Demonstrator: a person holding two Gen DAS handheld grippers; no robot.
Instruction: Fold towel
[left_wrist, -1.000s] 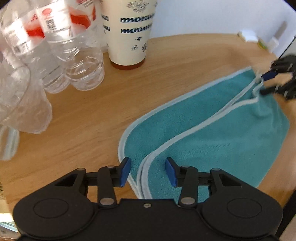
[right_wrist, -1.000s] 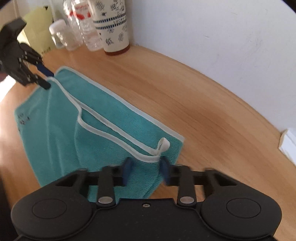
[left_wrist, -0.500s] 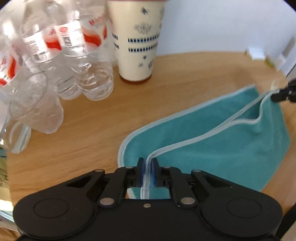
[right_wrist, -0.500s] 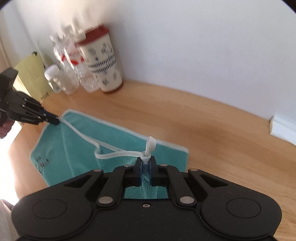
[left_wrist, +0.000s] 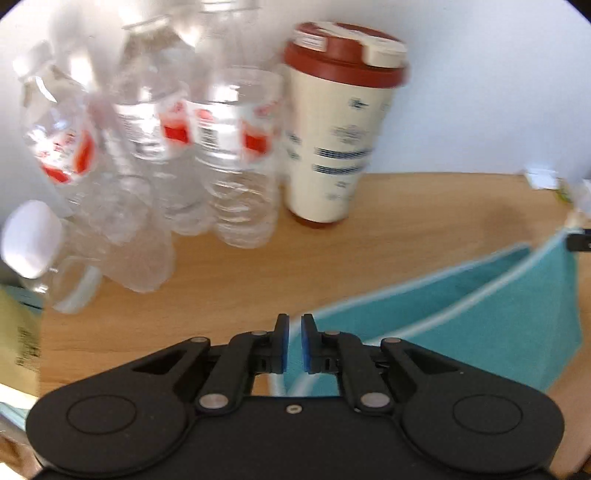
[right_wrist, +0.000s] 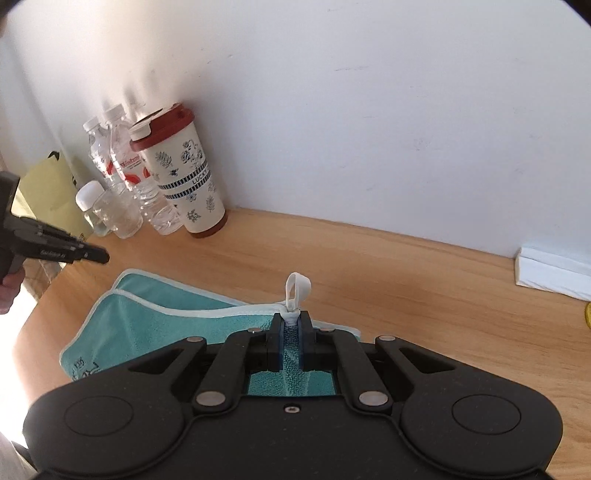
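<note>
Since half a second back both tongs have risen: more wall and whole bottles now fill both views, and the left view is blurred.

Far left, right-wrist view: a yellow-green bag (right_wrist: 48, 184) against the wall, a person's hand (right_wrist: 9, 291) at the frame edge. Next, a small white-capped jar (right_wrist: 92, 206), then clear water bottles (right_wrist: 122, 162) with red labels, then a cream tumbler (right_wrist: 184, 173) with a dark red lid, all standing on the wooden desk (right_wrist: 406, 280) by the wall.

Left tongs (left_wrist: 293, 341): blue pads nearly together, a narrow gap showing; teal cloth with white edging sits between them, so clamped on the towel (left_wrist: 498, 317) edge. From the right-wrist view these tongs (right_wrist: 99, 256) hang above the towel's far left corner.

The towel (right_wrist: 147, 321), teal with white trim, is half lifted, its lower layer lying on the desk.

Right tongs (right_wrist: 291, 326): closed on the towel corner, the white hanging loop (right_wrist: 297, 290) sticking up just beyond the pads.

Far right: a white box (right_wrist: 554, 269) on the desk against the wall.
</note>
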